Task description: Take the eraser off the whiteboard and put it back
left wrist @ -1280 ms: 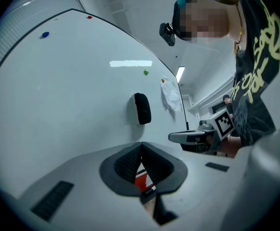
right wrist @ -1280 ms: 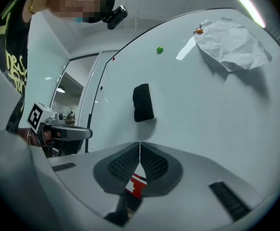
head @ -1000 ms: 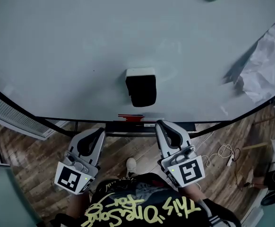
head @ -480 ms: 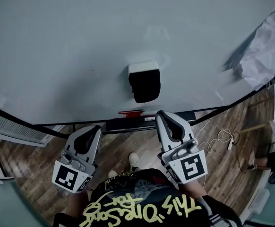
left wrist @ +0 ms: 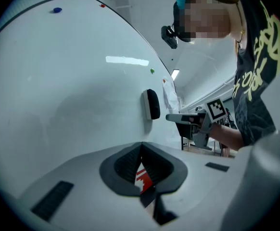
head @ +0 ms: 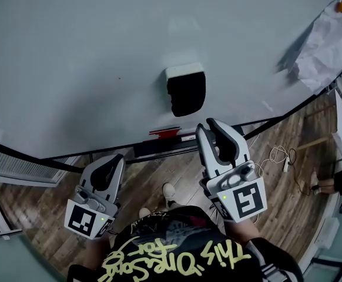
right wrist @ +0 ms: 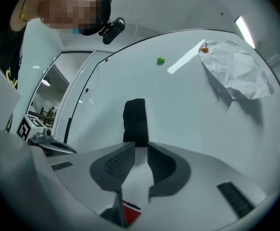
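In the head view the whiteboard (head: 89, 69) runs out at the top and left edges. The crumpled paper (head: 327, 40) on it is cut by the right edge, and the orange thing (head: 341, 6) on that paper is too small to name. In the right gripper view the lower end of the eraser (right wrist: 134, 119) is hidden behind the jaws of the right gripper (right wrist: 140, 147), which have just been opening with nothing between them.

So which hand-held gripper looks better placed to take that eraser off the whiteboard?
Probably the right hand-held gripper: it sits just below the eraser, aimed at it; its jaws have just been opening, nothing between them. The left hand-held gripper is lower, off to the side, shut.
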